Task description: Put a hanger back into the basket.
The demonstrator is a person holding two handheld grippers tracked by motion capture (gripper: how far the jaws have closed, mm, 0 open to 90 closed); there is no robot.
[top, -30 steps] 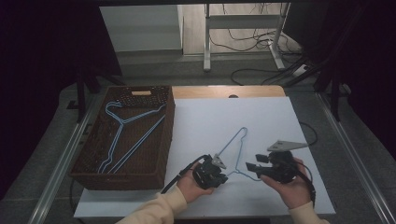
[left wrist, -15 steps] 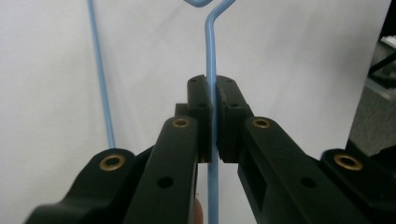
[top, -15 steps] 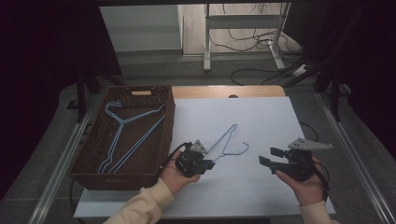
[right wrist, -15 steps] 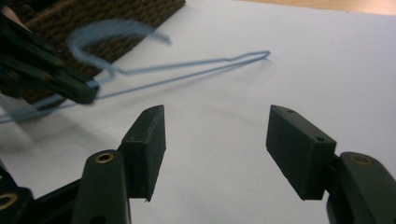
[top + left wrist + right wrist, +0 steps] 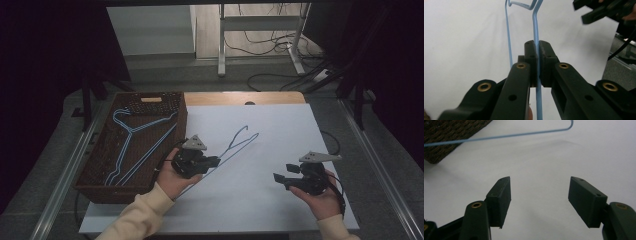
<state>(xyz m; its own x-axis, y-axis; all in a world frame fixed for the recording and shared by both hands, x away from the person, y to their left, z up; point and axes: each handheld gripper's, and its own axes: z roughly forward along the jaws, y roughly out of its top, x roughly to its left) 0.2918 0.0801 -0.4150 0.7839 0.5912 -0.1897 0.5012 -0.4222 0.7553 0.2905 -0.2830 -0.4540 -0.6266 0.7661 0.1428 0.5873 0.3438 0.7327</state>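
While a dark woven wicker basket [image 5: 100, 165] at left holds thin blue wire hangers [image 5: 131, 137], left tongs [image 5: 212, 161] pinch a blue wire hanger [image 5: 235, 146] slanting over the smooth white surface [image 5: 280, 130]; right tongs [image 5: 281, 180], just opened wider, hold nothing.

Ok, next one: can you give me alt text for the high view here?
The left gripper is shut on a blue wire hanger above a white table, beside a wicker basket that holds more blue hangers. The right gripper sits apart at the right, open with nothing between its jaws.
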